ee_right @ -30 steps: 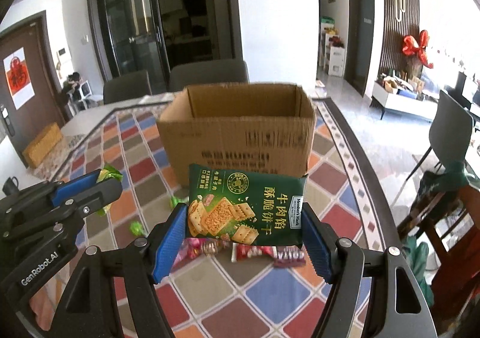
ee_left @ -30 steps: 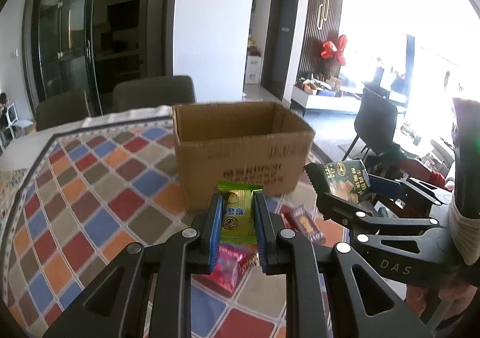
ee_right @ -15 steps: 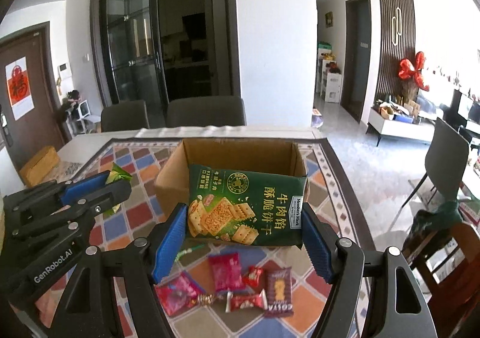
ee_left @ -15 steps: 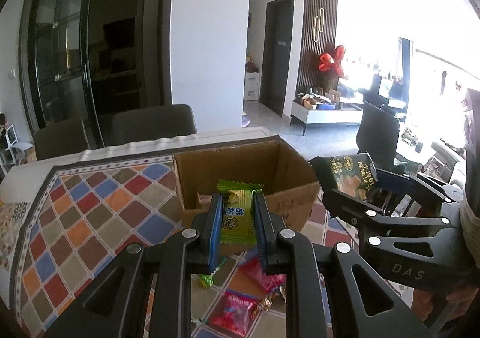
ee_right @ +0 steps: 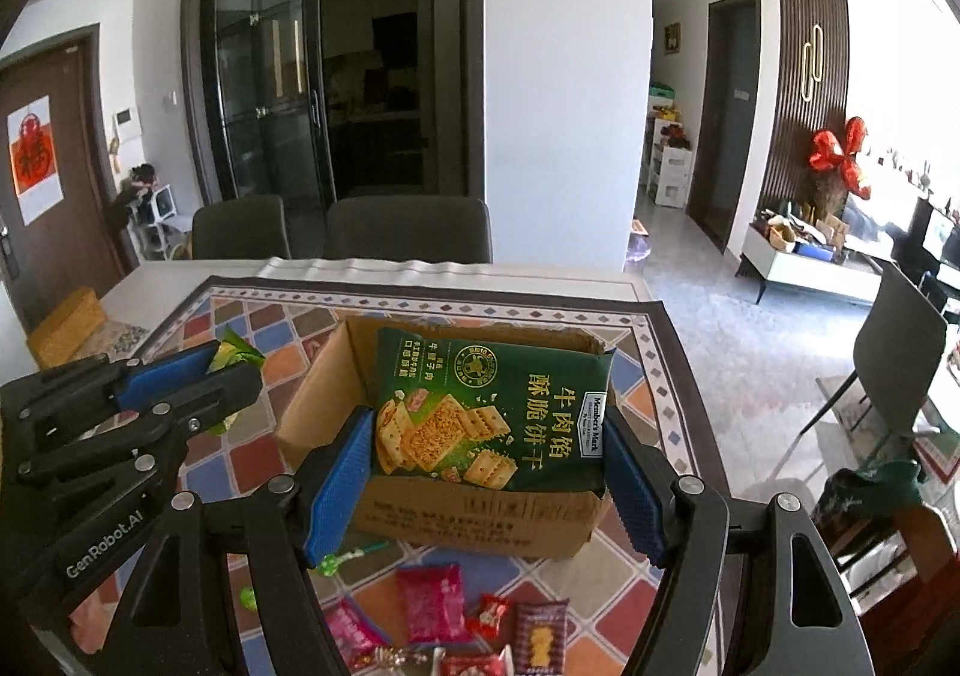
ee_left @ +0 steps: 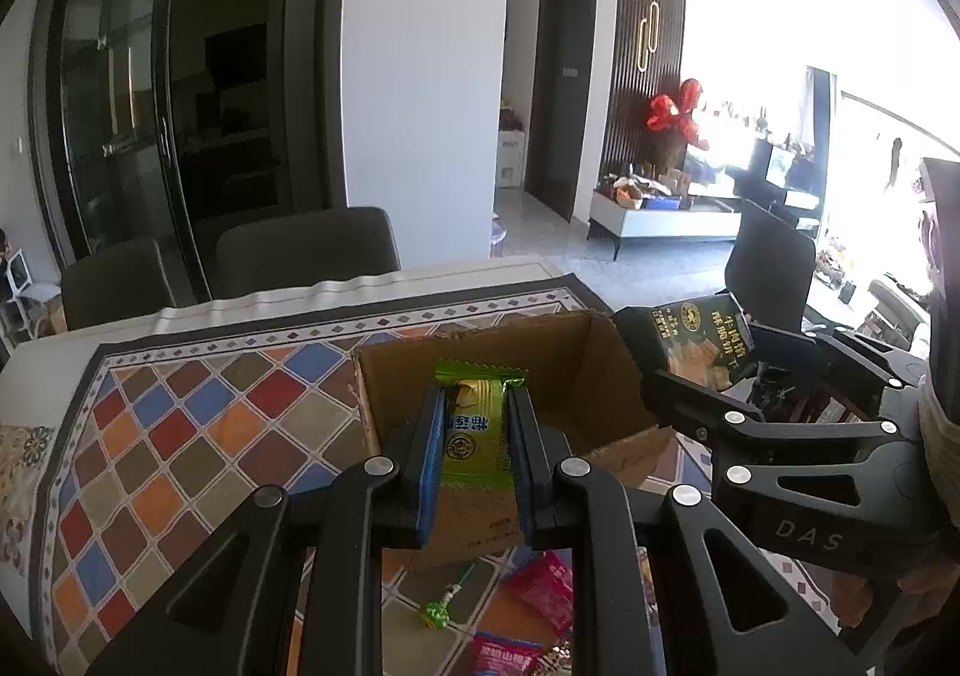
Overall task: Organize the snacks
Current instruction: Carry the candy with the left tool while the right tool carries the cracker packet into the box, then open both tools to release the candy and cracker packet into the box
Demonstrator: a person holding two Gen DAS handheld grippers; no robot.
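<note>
An open cardboard box stands on a chequered tablecloth. My left gripper is shut on a small green and yellow snack packet and holds it above the box's opening. My right gripper is shut on a large dark green cracker bag, held above the box. The right gripper also shows in the left wrist view, the left gripper in the right wrist view.
Several small red and pink snack packets and a green candy lie on the cloth in front of the box. Two dark chairs stand behind the table. Another chair is at the right.
Both grippers rose and moved forward with their packets, from in front of the box wall to above its open top. The loose snacks slid lower in view.
</note>
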